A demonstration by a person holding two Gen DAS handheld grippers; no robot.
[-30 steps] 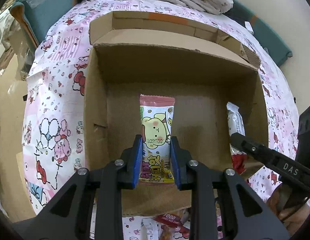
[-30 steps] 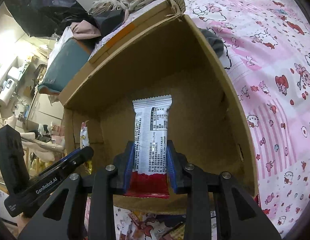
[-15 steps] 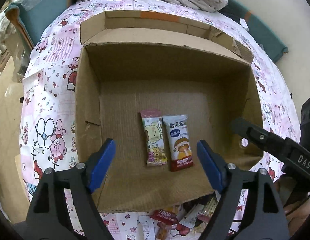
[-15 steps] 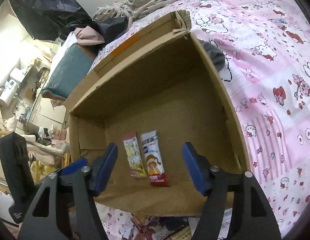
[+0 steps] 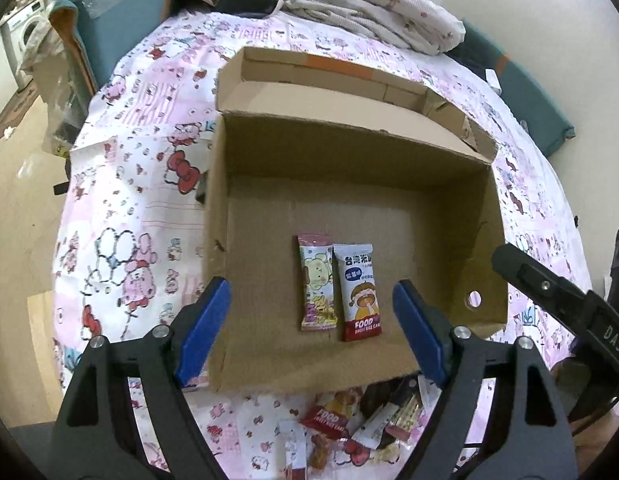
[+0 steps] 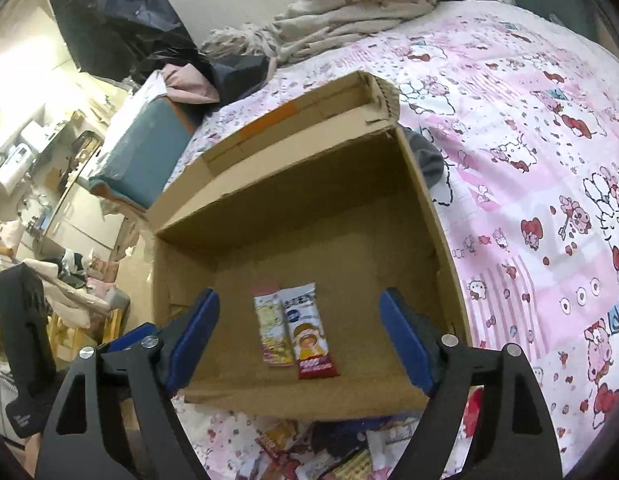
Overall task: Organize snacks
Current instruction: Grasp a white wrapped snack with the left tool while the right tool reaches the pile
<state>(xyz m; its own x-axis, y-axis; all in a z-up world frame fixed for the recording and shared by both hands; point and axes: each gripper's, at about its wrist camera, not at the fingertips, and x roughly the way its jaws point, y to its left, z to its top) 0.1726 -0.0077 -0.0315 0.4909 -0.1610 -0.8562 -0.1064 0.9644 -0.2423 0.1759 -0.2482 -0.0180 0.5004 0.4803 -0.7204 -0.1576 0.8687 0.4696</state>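
snacks just dropped: both tongs, left tongs [image 5: 311,330] and right tongs [image 6: 299,336], sprang apart, empty; bear packet [image 5: 317,282] and rice cake packet [image 5: 359,292] now side by side in box [image 5: 493,240]; loose pile [image 5: 361,424] on bed next.

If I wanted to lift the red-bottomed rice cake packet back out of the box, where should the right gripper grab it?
Probably across the rice cake packet at its middle, coming from above. It lies flat on the box floor, its left edge against the pink bear packet, so little room there for one finger of the open right gripper.
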